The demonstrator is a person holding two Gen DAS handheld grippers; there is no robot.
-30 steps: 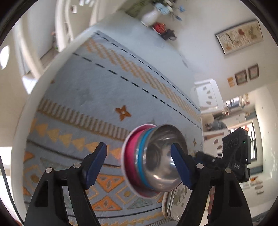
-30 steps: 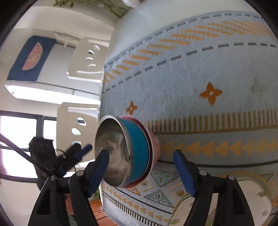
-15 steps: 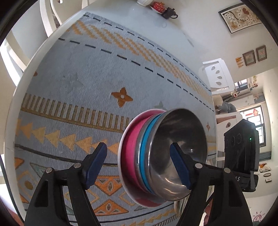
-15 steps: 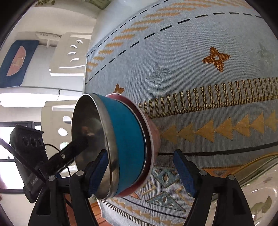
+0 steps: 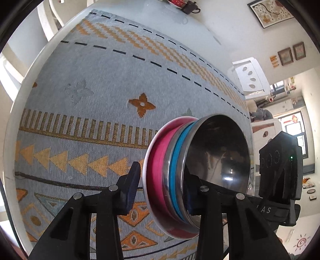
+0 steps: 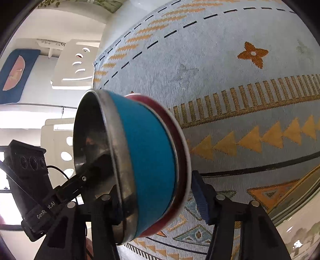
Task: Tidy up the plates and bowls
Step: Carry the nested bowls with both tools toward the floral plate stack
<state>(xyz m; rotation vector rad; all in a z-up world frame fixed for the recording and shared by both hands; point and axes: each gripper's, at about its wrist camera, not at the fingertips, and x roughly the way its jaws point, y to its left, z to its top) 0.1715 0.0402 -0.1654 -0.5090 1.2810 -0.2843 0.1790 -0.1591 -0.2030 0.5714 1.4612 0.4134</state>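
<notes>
Bowl stack [image 5: 180,176] sits on the patterned blue-grey cloth [image 5: 100,90] that covers the white tabletop [image 5: 140,12], at about 5 o'clock in the left wrist view and about 7 o'clock in the right wrist view. The stack is a steel bowl with a blue outer wall [image 6: 146,156] nested inside a pink bowl [image 5: 158,160] with a white rim. Left tongs [image 5: 162,188] straddle the stack's wall at 6 o'clock: one finger is outside by the white rim, the other inside the steel bowl. Its jaws have just been closing with the wall between them. A thin sliver of cloth shows between the outer pad and the rim, and the inner pad is hidden, so a clench cannot be confirmed. Right tongs [image 6: 158,198] straddle the opposite wall, one finger inside the steel bowl and the outer pad lying against the white rim. Its jaws have also just been closing, and they read as clenched on the stack. A printed plate [image 6: 300,240] lies on the cloth at 4 o'clock in the right wrist view, apart from the stack.
</notes>
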